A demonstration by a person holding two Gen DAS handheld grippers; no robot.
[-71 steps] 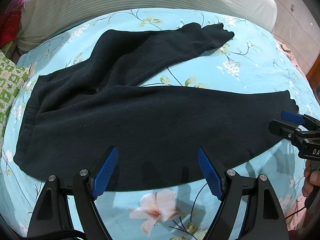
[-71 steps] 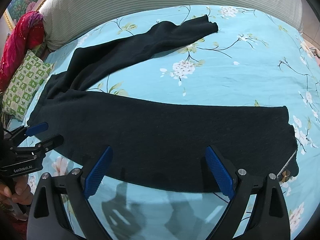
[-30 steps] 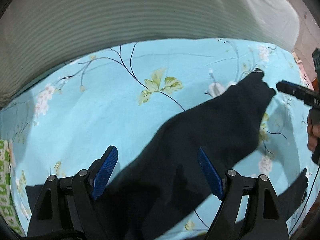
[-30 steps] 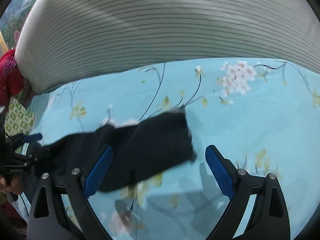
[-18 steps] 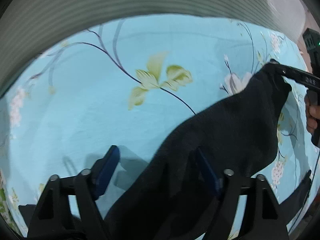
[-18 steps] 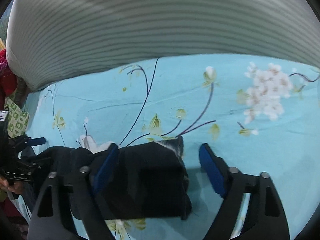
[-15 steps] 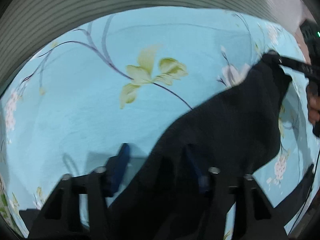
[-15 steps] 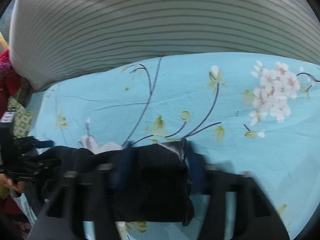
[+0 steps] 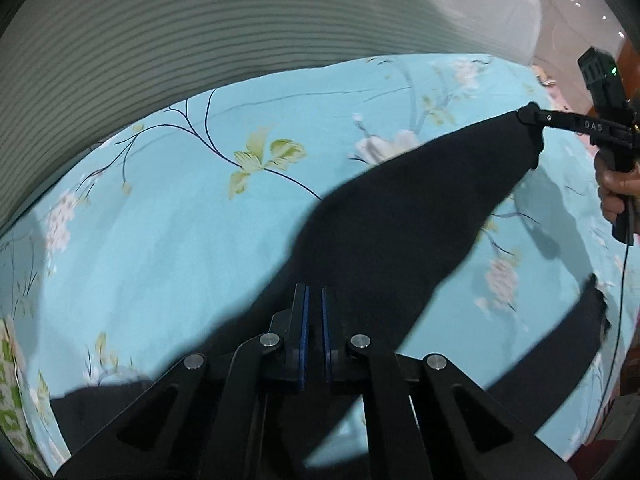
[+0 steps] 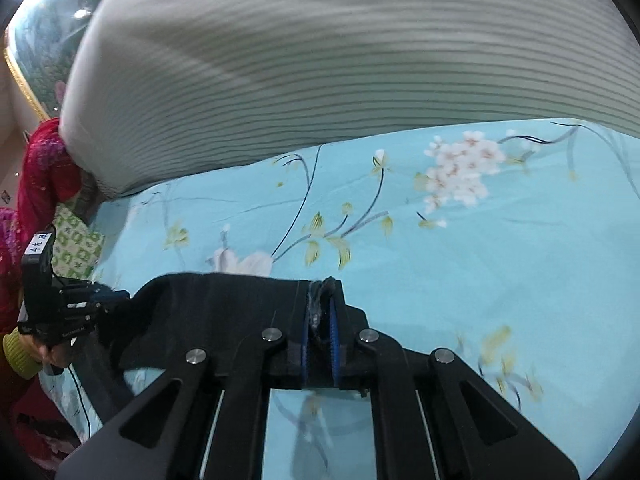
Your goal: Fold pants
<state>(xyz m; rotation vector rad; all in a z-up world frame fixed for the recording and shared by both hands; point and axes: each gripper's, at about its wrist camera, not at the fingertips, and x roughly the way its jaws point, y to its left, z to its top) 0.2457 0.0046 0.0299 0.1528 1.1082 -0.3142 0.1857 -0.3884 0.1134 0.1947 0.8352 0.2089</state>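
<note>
The black pants (image 9: pixel 400 232) lie on a light-blue floral bed sheet (image 9: pixel 160 220). My left gripper (image 9: pixel 314 308) has its jaws closing tight on the upper part of the far leg, the blue pads pressing black cloth. At the upper right of the left wrist view my right gripper (image 9: pixel 528 114) pinches the leg's hem. In the right wrist view my right gripper (image 10: pixel 320 304) is closing on the bunched hem of the pants (image 10: pixel 224 304), and my left gripper (image 10: pixel 100 300) holds the cloth at the far left. The leg hangs stretched between them. The other leg (image 9: pixel 560 352) rests on the sheet.
A large grey striped duvet (image 10: pixel 360 60) fills the back of the bed. A green patterned cushion (image 10: pixel 76 248) and red cloth (image 10: pixel 44 172) sit at the left. A person's hand (image 9: pixel 616 192) holds the right gripper's handle, with a cable hanging below.
Both grippers went from wide open over the far leg to shut on it. The leg now stretches between them and has lifted slightly off the sheet.
</note>
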